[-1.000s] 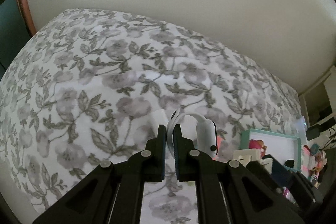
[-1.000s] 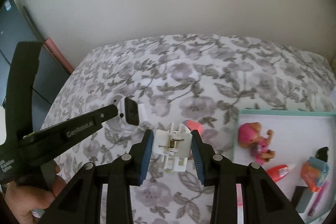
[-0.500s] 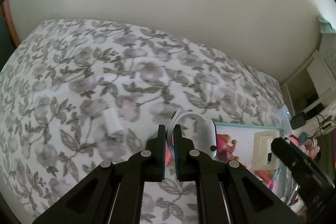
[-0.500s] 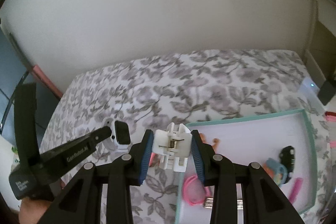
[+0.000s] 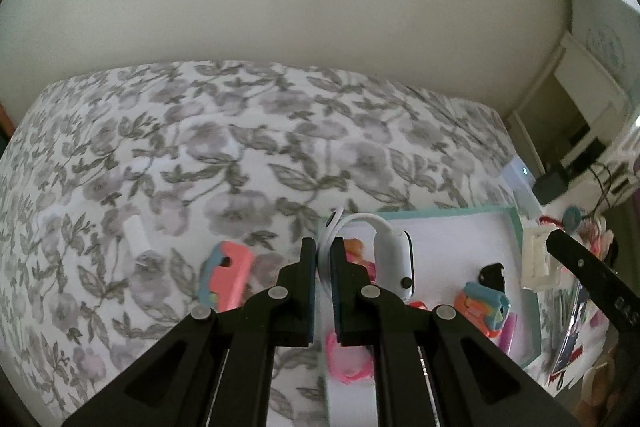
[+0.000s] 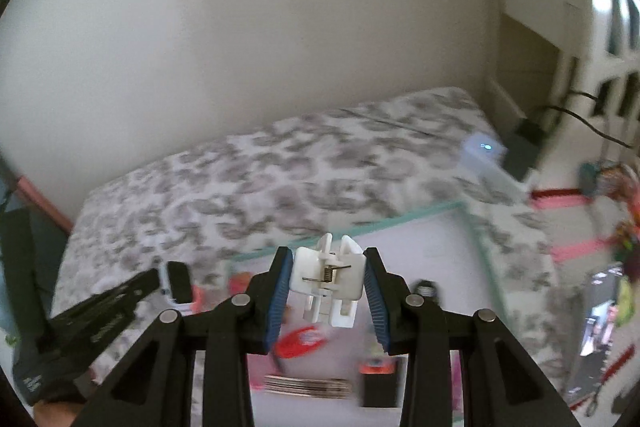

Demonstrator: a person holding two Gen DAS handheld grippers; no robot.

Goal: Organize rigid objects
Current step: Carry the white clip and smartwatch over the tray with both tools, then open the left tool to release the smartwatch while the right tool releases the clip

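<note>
A white smartwatch (image 5: 394, 259) is being held by its strap in the closed left gripper (image 5: 323, 259), over the near-left edge of a teal-rimmed tray (image 5: 516, 223). A white plastic clip (image 6: 328, 281) is being clamped in the right gripper (image 6: 326, 283) above the same tray, which is lying on a floral bedspread (image 5: 240, 155).

Dim, soft light; fisheye-warped edges; right wrist view motion-blurred.
</note>
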